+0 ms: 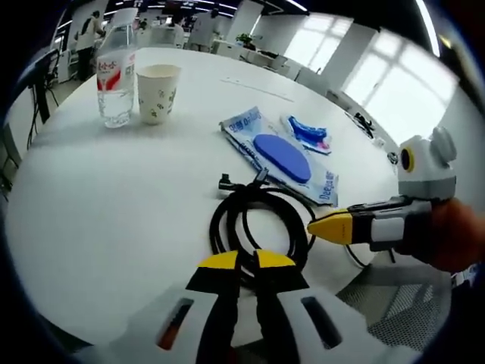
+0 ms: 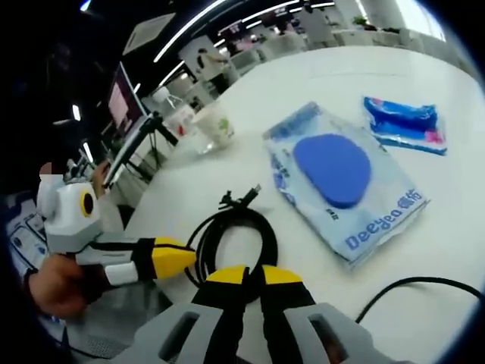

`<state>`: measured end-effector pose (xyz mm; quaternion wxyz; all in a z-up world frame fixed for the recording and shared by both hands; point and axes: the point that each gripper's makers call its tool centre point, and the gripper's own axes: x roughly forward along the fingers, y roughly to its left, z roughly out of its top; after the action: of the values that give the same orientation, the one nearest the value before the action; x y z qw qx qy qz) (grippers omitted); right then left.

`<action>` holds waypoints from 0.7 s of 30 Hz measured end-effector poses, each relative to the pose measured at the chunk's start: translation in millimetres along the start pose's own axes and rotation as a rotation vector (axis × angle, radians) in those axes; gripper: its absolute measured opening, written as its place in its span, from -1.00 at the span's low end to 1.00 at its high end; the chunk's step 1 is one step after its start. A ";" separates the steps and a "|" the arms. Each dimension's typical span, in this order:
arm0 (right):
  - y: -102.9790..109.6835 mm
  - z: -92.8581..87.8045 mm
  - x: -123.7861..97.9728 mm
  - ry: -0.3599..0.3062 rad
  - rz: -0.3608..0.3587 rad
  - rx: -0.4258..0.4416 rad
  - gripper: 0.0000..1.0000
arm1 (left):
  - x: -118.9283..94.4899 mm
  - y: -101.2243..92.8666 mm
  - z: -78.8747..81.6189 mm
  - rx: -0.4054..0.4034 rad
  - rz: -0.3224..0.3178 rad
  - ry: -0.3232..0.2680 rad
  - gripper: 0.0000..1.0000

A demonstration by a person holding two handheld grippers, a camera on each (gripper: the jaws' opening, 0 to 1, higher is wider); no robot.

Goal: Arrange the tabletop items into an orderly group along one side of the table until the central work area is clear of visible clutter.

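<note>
Little looks tidied: both the left gripper (image 1: 246,262) and right gripper (image 2: 254,274), jaws together and empty, hover just short of the coiled cable (image 1: 258,220), with the wipes packet (image 1: 284,155), cup (image 1: 157,92) and bottle (image 1: 115,76) spread beyond on the worktop (image 1: 114,189).

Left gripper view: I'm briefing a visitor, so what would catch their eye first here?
The coiled black cable lies on the white table just ahead of both yellow-tipped grippers. Beyond it lies a wipes pack with a blue oval; a water bottle and paper cup stand far left.
</note>
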<state>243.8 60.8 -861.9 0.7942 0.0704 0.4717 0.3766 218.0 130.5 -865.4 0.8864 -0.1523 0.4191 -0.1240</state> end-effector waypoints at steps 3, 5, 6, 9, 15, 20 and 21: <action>-3.3 -2.0 -0.4 -0.006 0.006 0.016 -0.94 | -0.7 0.1 -2.0 0.009 0.001 0.001 -0.95; -7.3 -3.3 0.1 -0.004 0.000 0.023 -0.94 | -0.5 -3.5 -3.3 0.030 -0.001 0.006 -0.95; -7.6 -4.7 0.0 -0.001 -0.001 0.026 -0.93 | -0.3 -5.0 -3.8 0.044 0.000 0.010 -0.95; -9.5 -7.2 -0.1 0.002 -0.001 0.031 -0.91 | -0.6 -6.3 -2.6 0.067 0.003 0.016 -0.92; -5.9 -8.3 -11.7 -0.025 0.021 0.056 -0.80 | -6.2 -9.6 2.0 0.065 -0.009 -0.001 -0.82; -13.4 -6.6 -25.0 -0.060 0.001 0.084 -0.79 | -13.4 -1.9 8.2 0.052 0.005 -0.030 -0.82; -16.6 -5.8 -28.2 -0.073 -0.005 0.100 -0.79 | -14.6 0.4 12.0 0.047 0.013 -0.040 -0.82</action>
<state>240.4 28.9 -853.2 0.8072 0.1225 0.4610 0.3477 218.4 137.9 -848.0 0.8989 -0.1312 0.3991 -0.1249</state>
